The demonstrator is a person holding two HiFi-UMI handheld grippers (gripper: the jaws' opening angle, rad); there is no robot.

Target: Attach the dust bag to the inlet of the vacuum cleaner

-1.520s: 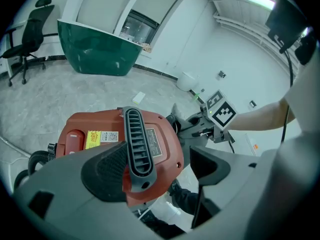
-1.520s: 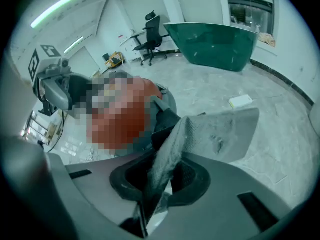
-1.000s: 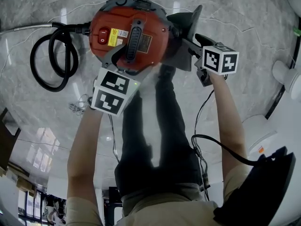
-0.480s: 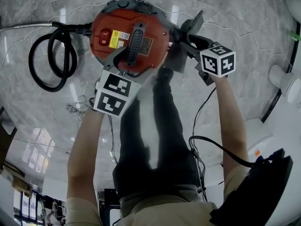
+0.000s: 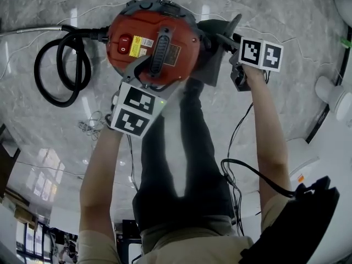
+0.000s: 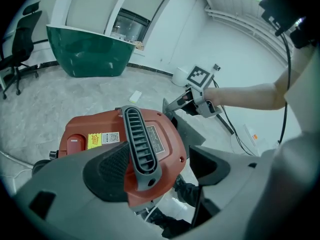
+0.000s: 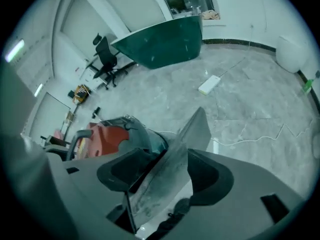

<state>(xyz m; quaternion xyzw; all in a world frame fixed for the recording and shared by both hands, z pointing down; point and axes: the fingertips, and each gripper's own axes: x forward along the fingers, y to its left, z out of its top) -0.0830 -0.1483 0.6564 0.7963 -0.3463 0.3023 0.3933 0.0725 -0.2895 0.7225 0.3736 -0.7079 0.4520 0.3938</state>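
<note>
Left gripper (image 6: pixel 160 168) fingers stood apart, straddling the vacuum (image 5: pixel 151 43) handle (image 6: pixel 140 144). Right gripper (image 7: pixel 167 171) fingers had just been opening, bag (image 7: pixel 192 134) unclamped between them.

Person wears dark trousers (image 5: pixel 181 164), starting just below the vacuum cleaner (image 5: pixel 137 34) in head view; dark shoe (image 5: pixel 193 86) right at its rim. Farther from it: tan short-sleeve shirt (image 5: pixel 181 245), forearms bare. Thin blk cable (image 5: pixel 245 166) loops beside R arm, well clear of it.
</note>
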